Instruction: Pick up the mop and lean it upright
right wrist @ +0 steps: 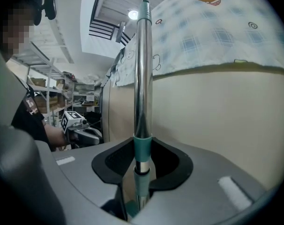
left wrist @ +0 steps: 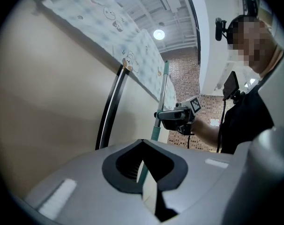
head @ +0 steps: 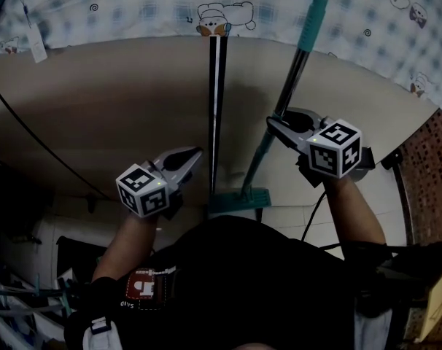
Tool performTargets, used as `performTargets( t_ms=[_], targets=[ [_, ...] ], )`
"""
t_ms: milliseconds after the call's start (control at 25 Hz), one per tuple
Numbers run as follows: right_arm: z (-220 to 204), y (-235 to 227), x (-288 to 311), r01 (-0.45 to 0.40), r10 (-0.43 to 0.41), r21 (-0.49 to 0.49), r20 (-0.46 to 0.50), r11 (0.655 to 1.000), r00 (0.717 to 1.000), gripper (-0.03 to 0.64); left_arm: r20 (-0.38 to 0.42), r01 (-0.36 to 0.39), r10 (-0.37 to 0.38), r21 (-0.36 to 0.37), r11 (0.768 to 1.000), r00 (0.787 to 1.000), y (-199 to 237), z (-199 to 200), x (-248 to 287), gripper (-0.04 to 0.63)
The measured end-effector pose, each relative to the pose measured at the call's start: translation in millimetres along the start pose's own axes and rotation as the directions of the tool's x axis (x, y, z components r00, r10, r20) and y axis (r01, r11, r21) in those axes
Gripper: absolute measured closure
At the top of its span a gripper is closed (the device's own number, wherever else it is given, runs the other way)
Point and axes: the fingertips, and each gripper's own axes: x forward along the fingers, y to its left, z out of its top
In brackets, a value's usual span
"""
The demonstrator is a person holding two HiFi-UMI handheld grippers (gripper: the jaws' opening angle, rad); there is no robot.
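The mop stands nearly upright in front of a beige panel [head: 119,108]. Its teal grip [head: 313,20] is at the top, its silver pole [right wrist: 143,78] runs down, and its teal head [head: 241,199] rests on the floor. My right gripper [head: 274,126] is shut on the pole about halfway up, and the pole sits in the jaw notch [right wrist: 141,172]. My left gripper [head: 194,154] hovers to the left of the mop, level, with nothing between its jaws [left wrist: 144,165], which show a narrow gap. From the left gripper view the mop [left wrist: 163,93] and the right gripper [left wrist: 172,116] stand ahead.
A black pole with a white stripe [head: 217,108] leans on the panel just left of the mop. A cartoon-print sheet [head: 170,9] hangs over the panel's top. A black cable [head: 31,137] runs at the left. Brick-pattern flooring [head: 432,181] lies right, and shelves [right wrist: 48,93] stand behind.
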Motion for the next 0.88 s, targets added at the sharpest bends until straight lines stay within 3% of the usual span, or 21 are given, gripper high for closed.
performTargets(
  t_ms=[480, 880],
  targets=[
    [-99, 12, 39, -0.049, 0.05, 0.015, -0.089, 0.999, 0.995, 0.489, -0.044, -0.035, 0.032, -0.071, 0.997, 0.998, -1, -45, -15, 0.595],
    [-216, 19, 81, -0.074, 0.09, 0.08, -0.217, 0.994, 0.972, 0.491, -0.11, -0.069, 0.053, -0.143, 0.987, 0.992, 11, -97, -28, 0.595]
  ],
)
